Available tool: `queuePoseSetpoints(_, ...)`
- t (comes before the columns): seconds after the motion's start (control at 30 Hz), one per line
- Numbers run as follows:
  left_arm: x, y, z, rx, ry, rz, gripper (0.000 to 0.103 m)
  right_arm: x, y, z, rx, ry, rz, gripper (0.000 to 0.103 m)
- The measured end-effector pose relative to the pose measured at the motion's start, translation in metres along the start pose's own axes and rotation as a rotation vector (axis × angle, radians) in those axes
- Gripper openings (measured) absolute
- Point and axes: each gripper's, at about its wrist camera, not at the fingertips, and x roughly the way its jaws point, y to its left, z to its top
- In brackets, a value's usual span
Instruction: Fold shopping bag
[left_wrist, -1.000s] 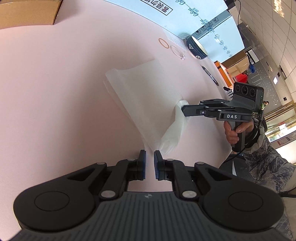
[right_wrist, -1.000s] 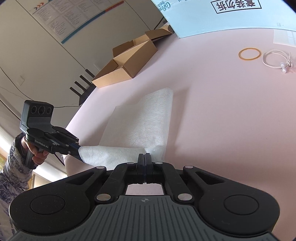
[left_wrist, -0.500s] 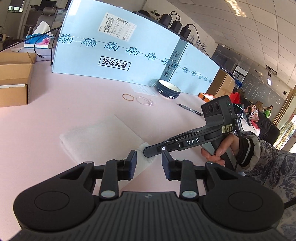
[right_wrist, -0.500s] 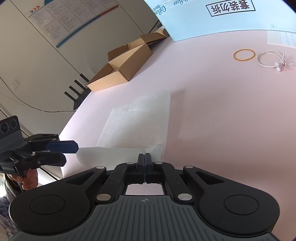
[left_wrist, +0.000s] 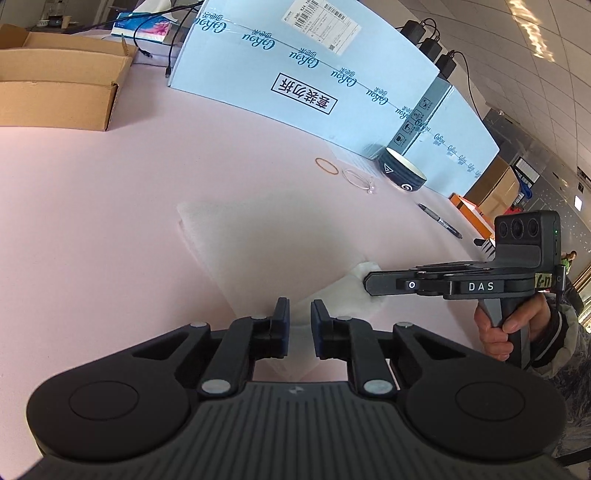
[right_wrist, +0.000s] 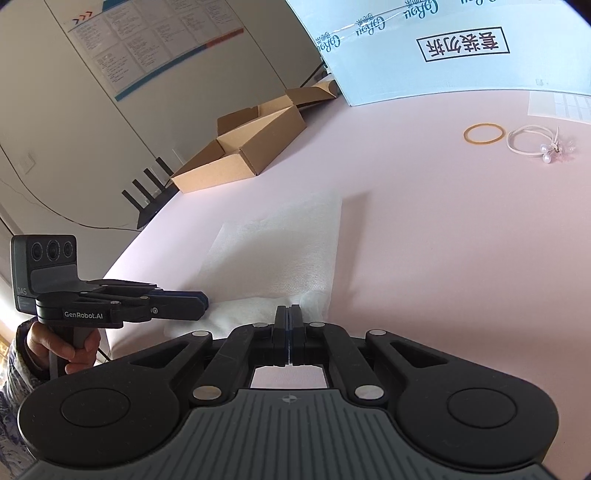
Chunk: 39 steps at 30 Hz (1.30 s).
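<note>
One white shopping bag, already partly folded flat, is spread on the pink counter ahead of both tools. Its near corner is pinched in the closed right hand-held gripper. The left hand-held gripper is closing around the opposite near corner, pads apparently not yet pressing. A firm pinch is called for next, then a joint lift forward.
</note>
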Motion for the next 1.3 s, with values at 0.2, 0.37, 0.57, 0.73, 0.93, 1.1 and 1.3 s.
queuePoseSetpoints(0.2,0.002,0.003,-0.001,0.003,0.005,-0.015,0.009,0.0,0.01,-0.004,-0.06,-0.016,-0.044,0.0)
queuePoseSetpoints(0.37,0.002,0.004,-0.003,0.019,0.006,-0.024,0.009,-0.002,0.014,-0.006,-0.068,-0.031,-0.058,0.0)
queuePoseSetpoints(0.57,0.002,0.008,0.0,-0.016,0.035,-0.035,0.009,-0.029,0.055,-0.01,-0.353,-0.231,-0.1,0.028)
queuePoseSetpoints(0.73,0.003,0.009,0.006,-0.01,0.072,-0.043,0.009,-0.047,0.086,-0.02,-0.653,-0.307,-0.231,0.037)
queuePoseSetpoints(0.93,0.004,0.011,0.008,-0.012,0.096,-0.054,0.009,-0.041,0.101,-0.071,-1.196,-0.259,-0.378,0.048)
queuePoseSetpoints(1.1,0.004,0.01,0.01,-0.004,0.107,-0.055,0.009,-0.026,0.093,-0.1,-1.594,-0.182,-0.482,0.053)
queuePoseSetpoints(1.3,0.005,0.01,0.01,0.001,0.107,-0.057,0.009,-0.02,0.08,-0.111,-1.793,-0.088,-0.491,0.06)
